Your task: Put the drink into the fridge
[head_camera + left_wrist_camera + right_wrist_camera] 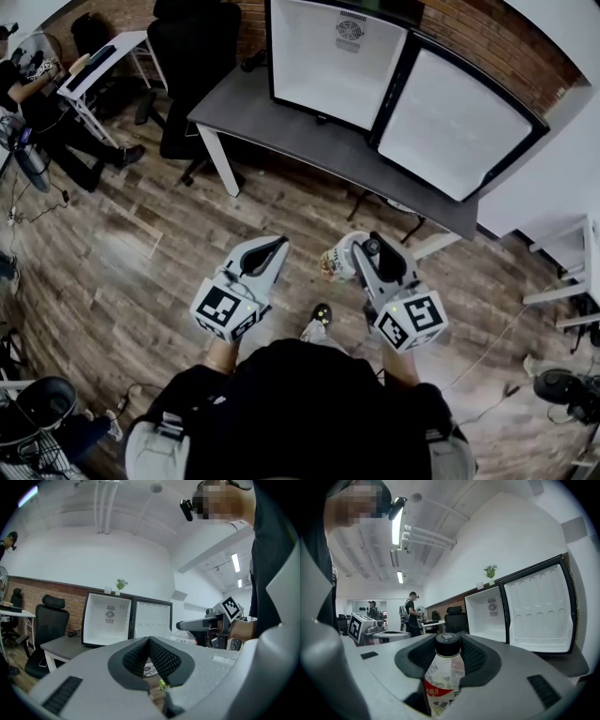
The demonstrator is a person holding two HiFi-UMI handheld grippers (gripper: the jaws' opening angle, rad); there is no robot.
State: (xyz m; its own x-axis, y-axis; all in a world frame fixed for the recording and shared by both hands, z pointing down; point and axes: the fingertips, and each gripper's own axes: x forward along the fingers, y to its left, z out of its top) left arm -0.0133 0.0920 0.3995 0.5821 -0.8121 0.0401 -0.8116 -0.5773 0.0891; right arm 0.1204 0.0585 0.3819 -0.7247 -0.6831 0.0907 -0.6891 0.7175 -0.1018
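Note:
The drink, a clear bottle (pixel 443 674) with a black cap and a red-and-white label, stands upright between the jaws of my right gripper (pixel 447 652), which is shut on it. From the head view the bottle (pixel 336 262) shows just left of the right gripper (pixel 367 251), at chest height above the floor. The small fridge (pixel 333 56) stands open on the grey table (pixel 281 127), its white inside bare and its door (pixel 459 122) swung to the right. My left gripper (pixel 272 251) is beside the right one, its ribbed pads (pixel 159 658) pressed together on nothing.
A black office chair (pixel 192 52) stands at the table's left end. A seated person (pixel 47 117) and a white desk (pixel 98 61) are at far left. White shelving (pixel 572 272) and cables lie to the right. Two people (pixel 411 613) stand in the background.

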